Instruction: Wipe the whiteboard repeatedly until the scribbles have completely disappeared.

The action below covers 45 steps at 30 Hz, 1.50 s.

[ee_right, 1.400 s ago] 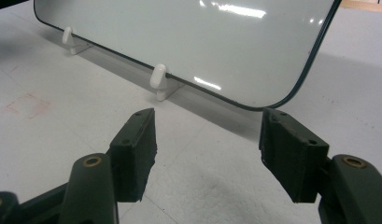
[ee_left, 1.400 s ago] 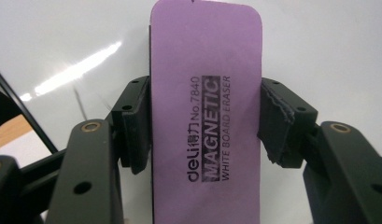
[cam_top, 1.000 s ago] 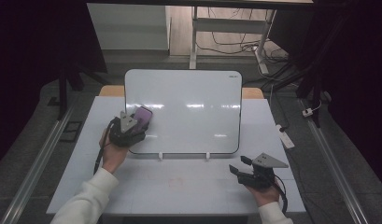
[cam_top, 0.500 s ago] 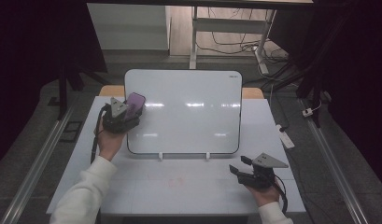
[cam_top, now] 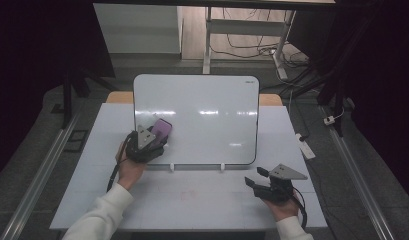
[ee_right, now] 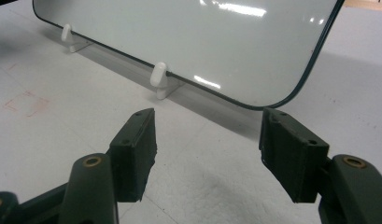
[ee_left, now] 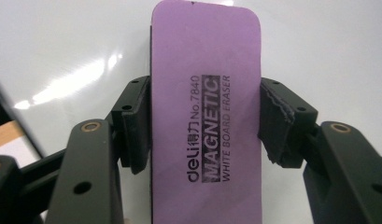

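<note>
Down and right across the whiteboard (cam_top: 197,117) went the left gripper (cam_top: 151,138), squeezing the purple eraser (ee_left: 206,116) by its long sides. It looked light and soft. The right gripper (cam_top: 259,180) sat open, empty.

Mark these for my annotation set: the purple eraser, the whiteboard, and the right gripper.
purple whiteboard eraser (ee_left: 206,112), left gripper view, printed face.
whiteboard (cam_top: 207,117), high view, bare white surface.
right gripper (ee_right: 207,149), right gripper view, gap midway between its open fingertips.
</note>
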Motion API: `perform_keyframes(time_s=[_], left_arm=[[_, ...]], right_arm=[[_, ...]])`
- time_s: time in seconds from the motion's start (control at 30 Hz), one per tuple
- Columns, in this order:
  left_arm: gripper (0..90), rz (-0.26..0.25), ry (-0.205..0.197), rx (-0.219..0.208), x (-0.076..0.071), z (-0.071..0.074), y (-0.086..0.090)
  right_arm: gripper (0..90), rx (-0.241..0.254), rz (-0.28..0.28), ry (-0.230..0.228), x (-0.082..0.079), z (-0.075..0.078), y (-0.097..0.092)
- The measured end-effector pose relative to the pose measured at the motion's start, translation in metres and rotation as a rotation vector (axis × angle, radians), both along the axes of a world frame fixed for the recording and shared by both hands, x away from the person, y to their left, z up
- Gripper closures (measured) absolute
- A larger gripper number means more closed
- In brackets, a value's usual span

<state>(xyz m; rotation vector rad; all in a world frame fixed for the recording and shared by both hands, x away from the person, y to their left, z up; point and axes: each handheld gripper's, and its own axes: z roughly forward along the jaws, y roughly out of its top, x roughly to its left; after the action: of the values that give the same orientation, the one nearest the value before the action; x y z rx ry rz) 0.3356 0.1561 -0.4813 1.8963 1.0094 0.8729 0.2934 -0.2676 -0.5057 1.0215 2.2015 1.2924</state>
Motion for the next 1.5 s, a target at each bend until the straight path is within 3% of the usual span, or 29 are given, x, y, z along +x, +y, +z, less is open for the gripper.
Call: perform_keyframes(time_s=[0.07, 0.3, 0.43, 0.6, 0.77, 1.0, 1.17, 1.5], left_arm=[[40.9, -0.009, 0.000, 0.016, -0.003, -0.003, -0.001], [40.9, -0.024, 0.022, -0.015, -0.002, -0.002, 0.001], [41.0, 0.004, 0.011, -0.030, 0.005, 0.007, 0.008], [41.0, 0.049, 0.009, -0.090, 0.015, 0.021, 0.024], [41.0, 0.051, 0.021, -0.111, 0.013, 0.021, 0.031], [41.0, 0.010, 0.013, -0.194, -0.005, 0.024, 0.044], [41.0, -0.020, 0.036, -0.259, -0.018, 0.020, 0.050], [41.0, -0.138, 0.109, -0.316, -0.035, 0.012, 0.034]], right_arm=[[36.3, -0.001, 0.001, 0.000, 0.000, 0.000, 0.000], [36.3, -0.001, -0.001, -0.001, 0.000, 0.000, 0.000], [36.3, -0.002, 0.000, 0.001, 0.000, 0.000, 0.000], [36.3, -0.004, 0.001, 0.000, 0.000, 0.000, 0.000], [36.3, -0.003, 0.000, -0.002, -0.001, 0.000, -0.001], [36.3, -0.002, 0.002, -0.012, -0.003, 0.002, 0.001], [36.3, -0.001, 0.010, -0.012, -0.004, 0.003, 0.003], [36.1, 0.002, 0.055, -0.022, -0.011, 0.006, 0.016]])
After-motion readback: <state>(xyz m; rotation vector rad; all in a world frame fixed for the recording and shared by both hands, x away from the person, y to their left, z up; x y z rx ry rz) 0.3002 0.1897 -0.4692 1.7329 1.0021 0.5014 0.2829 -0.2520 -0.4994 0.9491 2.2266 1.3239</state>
